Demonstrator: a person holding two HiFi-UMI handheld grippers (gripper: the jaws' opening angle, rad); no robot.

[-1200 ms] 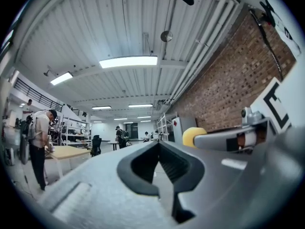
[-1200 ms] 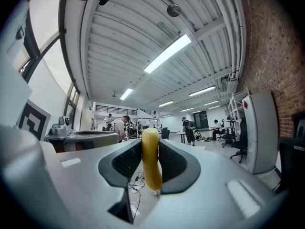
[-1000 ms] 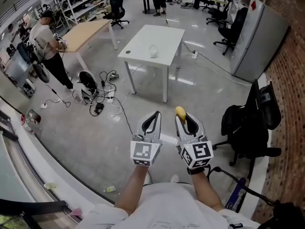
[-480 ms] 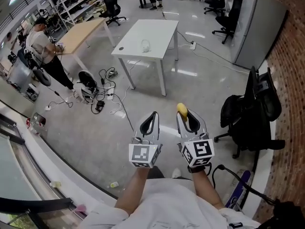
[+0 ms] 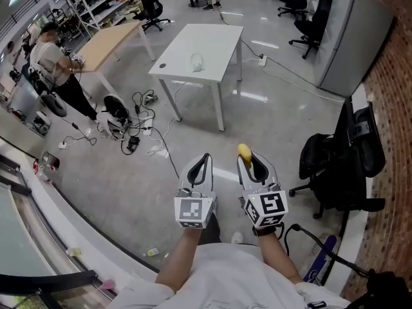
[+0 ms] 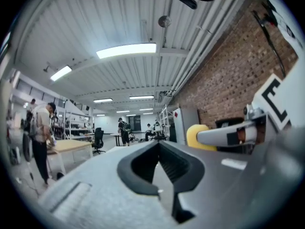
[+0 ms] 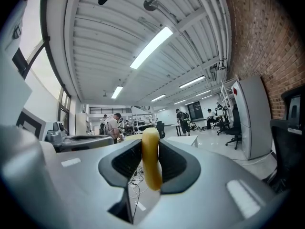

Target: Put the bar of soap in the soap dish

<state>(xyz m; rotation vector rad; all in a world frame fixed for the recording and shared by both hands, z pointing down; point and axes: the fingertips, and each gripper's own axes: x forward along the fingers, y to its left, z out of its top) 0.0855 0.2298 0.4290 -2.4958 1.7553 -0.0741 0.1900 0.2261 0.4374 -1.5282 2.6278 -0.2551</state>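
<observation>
A yellow bar of soap [image 5: 244,151] stands on edge between the jaws of my right gripper [image 5: 248,161], which is shut on it; in the right gripper view the soap [image 7: 151,159] fills the gap between the pads. My left gripper [image 5: 201,166] is held level beside it, jaws together with nothing in them. From the left gripper view the soap [image 6: 196,136] shows off to the right. Both are held over the floor, well short of the white table [image 5: 215,40]. A small pale dish-like object [image 5: 197,61] sits on that table.
A wooden table [image 5: 112,40] and a person [image 5: 55,63] are at the far left. Cables and gear [image 5: 132,124] lie on the floor left of the white table. A black office chair with a bag [image 5: 341,166] and a grey cabinet [image 5: 357,37] stand on the right by the brick wall.
The room has slid slightly in the head view as the person moves toward the white table. Both grippers stay side by side, the soap still in the right one.
</observation>
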